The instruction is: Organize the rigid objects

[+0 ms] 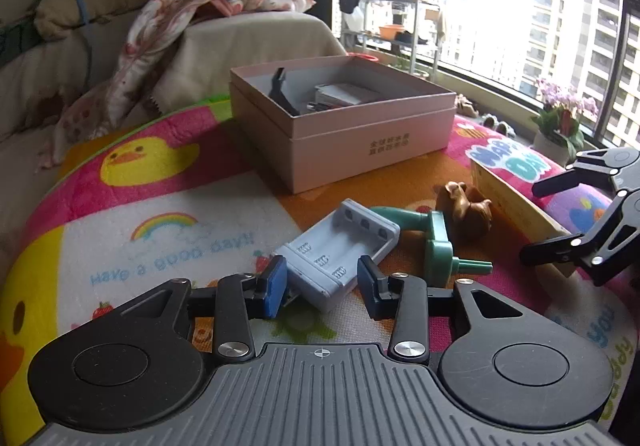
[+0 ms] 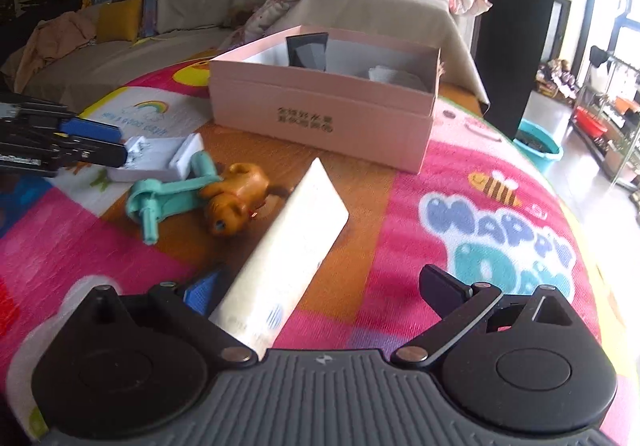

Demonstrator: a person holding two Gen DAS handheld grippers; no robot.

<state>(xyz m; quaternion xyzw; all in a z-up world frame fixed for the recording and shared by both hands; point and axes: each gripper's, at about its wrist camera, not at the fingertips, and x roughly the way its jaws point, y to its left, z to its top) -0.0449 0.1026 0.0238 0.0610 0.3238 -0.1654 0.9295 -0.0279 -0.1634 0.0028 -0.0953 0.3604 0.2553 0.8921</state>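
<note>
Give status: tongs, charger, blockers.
Left tongs open, straddling grey battery charger, pads not pressing. Right tongs open around white box. Green plastic part lies against the charger's far end.

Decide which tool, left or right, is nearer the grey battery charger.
Left. The left tool has the charger between its open fingers, one pad at its edge. The right tool sits farther off, straddling the white box.

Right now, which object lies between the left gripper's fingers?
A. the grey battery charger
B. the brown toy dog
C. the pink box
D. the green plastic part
A: in the left wrist view the charger has its near end between the blue pads of the left gripper, while the toy dog, green part and box lie farther off.
</note>
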